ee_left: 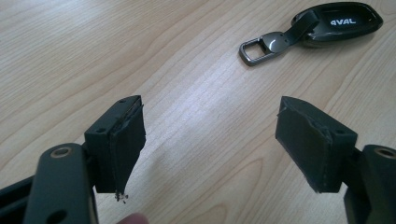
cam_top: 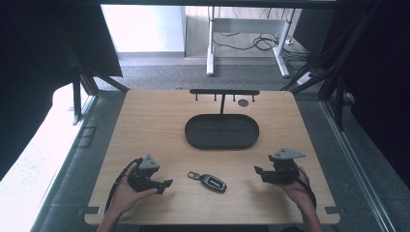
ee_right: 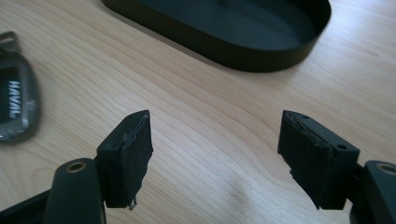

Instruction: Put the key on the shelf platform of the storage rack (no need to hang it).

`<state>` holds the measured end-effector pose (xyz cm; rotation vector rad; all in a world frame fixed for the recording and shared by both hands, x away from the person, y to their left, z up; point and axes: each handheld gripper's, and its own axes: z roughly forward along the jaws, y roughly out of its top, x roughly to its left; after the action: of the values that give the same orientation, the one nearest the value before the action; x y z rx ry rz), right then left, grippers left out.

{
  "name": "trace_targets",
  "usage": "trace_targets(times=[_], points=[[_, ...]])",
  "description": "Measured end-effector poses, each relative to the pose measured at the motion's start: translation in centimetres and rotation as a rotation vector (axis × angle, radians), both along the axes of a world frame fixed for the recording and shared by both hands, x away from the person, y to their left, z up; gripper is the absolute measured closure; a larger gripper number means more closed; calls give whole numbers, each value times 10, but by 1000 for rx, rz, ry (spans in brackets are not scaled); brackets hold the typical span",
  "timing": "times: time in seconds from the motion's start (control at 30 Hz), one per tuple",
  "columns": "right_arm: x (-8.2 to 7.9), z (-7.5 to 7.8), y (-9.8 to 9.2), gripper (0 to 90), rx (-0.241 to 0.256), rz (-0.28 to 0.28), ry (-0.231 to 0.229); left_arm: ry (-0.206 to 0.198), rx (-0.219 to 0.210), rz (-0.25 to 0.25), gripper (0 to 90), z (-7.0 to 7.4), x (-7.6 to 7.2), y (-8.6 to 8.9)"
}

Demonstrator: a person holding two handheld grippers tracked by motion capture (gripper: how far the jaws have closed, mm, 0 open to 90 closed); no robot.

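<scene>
I see both sets of jaws spread wide w/ nothing between; key fob (cam_top: 213,182) lies on desk (cam_top: 154,121) ahead of left gripper (cam_top: 163,186), beside right gripper (cam_top: 257,173).

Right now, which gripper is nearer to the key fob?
Left. The left gripper sits just beside the key fob, on its ring end. The right gripper is somewhat farther off on the other side.
</scene>
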<state>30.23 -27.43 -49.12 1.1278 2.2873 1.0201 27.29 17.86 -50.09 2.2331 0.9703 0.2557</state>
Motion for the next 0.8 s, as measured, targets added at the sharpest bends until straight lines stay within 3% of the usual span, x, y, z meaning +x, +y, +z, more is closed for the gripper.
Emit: trace_targets(times=[0.07,0.23,0.37,0.63,0.8], points=[[0,4,5,262,-4,15,0,-4,0,-5,244,1,0,0],[-1,14,25,280,-77,82,18,-15,-2,-20,244,4,-2,0],[-2,23,43,297,-87,134,34,-14,5,-29,244,4,-3,-2],[4,26,71,320,-102,226,84,-7,9,-21,244,3,-3,-3],[5,24,85,319,-161,260,88,-9,10,-25,244,3,-3,-3]])
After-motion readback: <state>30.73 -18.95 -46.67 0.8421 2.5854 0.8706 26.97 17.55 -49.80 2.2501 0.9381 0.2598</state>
